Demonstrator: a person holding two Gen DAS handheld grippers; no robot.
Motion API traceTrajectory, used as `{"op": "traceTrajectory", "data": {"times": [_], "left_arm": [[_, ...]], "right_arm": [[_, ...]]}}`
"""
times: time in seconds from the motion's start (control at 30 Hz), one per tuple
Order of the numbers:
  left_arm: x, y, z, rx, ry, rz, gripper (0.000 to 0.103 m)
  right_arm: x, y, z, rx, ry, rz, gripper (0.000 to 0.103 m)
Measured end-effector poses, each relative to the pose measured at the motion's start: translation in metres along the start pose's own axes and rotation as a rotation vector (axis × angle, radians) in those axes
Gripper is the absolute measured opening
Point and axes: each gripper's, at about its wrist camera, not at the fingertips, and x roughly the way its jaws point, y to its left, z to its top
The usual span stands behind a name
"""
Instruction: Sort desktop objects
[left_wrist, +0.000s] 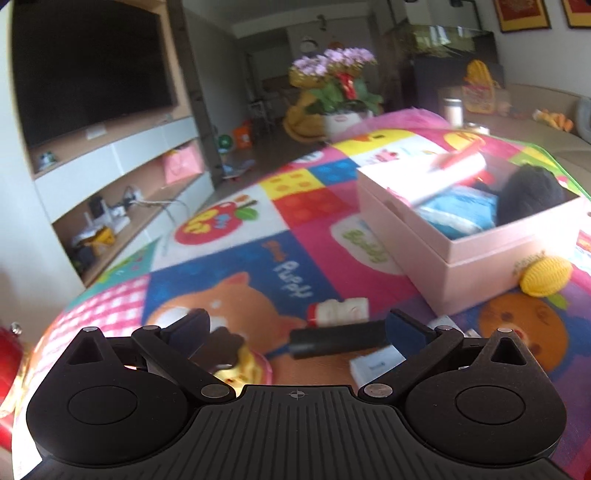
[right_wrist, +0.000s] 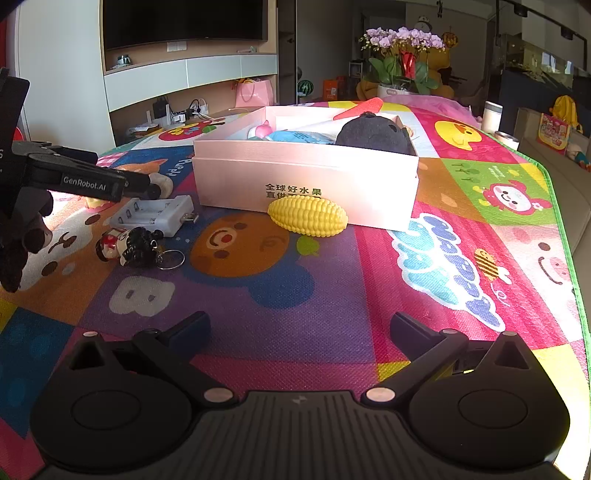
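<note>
Beside pink box (right_wrist: 306, 173), yellow corn (right_wrist: 307, 220)

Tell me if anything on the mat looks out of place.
Nothing looks damaged or spilled. The toy corn lies on the mat against the front wall of the pink box, and the white battery holder and figurine keychain lie loose left of it, still unsorted.

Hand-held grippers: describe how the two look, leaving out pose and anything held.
Both are matte black plastic. Each hand-held gripper, left and right, has a ribbed central body, two round side housings with triangular cut-outs, silver pivot pins and dark blue finger pads. The right wrist view shows white "GenRobot.AI" lettering on the left one's side.
</note>
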Motion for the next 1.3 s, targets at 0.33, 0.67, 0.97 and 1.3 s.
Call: {"op": "traceTrajectory", "data": {"times": [0.33, 0.67, 0.97, 1.3], "left_arm": [[-0.017, -0.032, -0.013, 0.003, 0.068, -0.251, 0.103], [0.023, -0.020, -0.013, 0.025, 0.108, -0.108, 0.103], [-0.017, 0.011, -0.018, -0.135, 0.036, -0.162, 0.103], [-0.045, 0.015, -0.043, -0.220, 0.054, -0.311, 0.103]], "right_arm": [[0.003, 0.000, 0.004, -0.015, 0.033, 0.001, 0.103], [0.003, 0.000, 0.002, -0.024, 0.021, 0.003, 0.103], [-0.005, 0.010, 0.023, -0.050, -0.060, -0.041, 0.103], [0.052, -0.003, 0.072, 0.180, -0.015, -0.043, 0.090]]}}
